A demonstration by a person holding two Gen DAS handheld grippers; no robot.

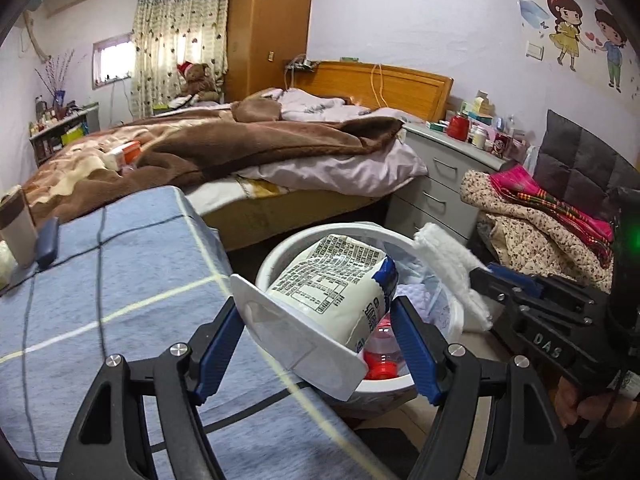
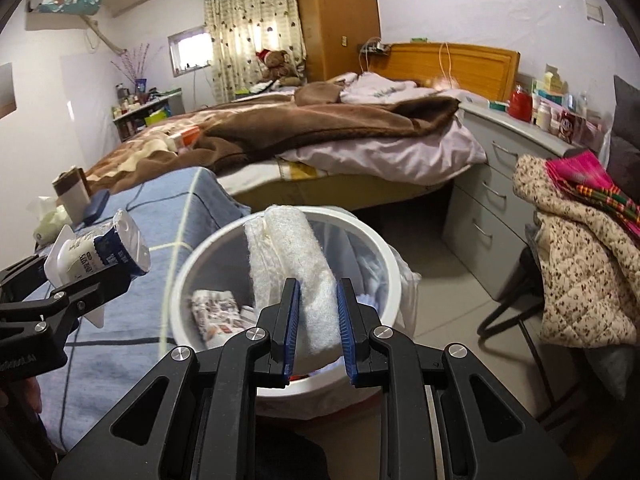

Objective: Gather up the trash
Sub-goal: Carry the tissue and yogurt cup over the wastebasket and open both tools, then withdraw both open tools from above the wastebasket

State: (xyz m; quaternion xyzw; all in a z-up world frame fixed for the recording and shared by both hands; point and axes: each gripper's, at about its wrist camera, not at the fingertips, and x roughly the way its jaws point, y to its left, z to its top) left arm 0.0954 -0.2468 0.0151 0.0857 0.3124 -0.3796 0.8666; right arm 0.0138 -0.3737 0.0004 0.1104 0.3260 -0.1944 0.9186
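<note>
Both claws loaded over the bin: watch where each piece drops.

From the left wrist, your left claw (image 1: 320, 344) is closed about the yogurt cup (image 1: 332, 280), lying sideways with its wide lid flap toward the blue bedspread (image 1: 100, 300); it hangs over the bin (image 1: 400, 236) rim nearest the bed, so let go too soon and I judge it may tip onto the bed. From the right wrist, your right claw (image 2: 318, 328) pinches the white fluffy roll (image 2: 292, 264) narrowly, above the bin (image 2: 396, 280) mouth; the roll leans toward the far rim and could catch there or snag on a pad.
</note>
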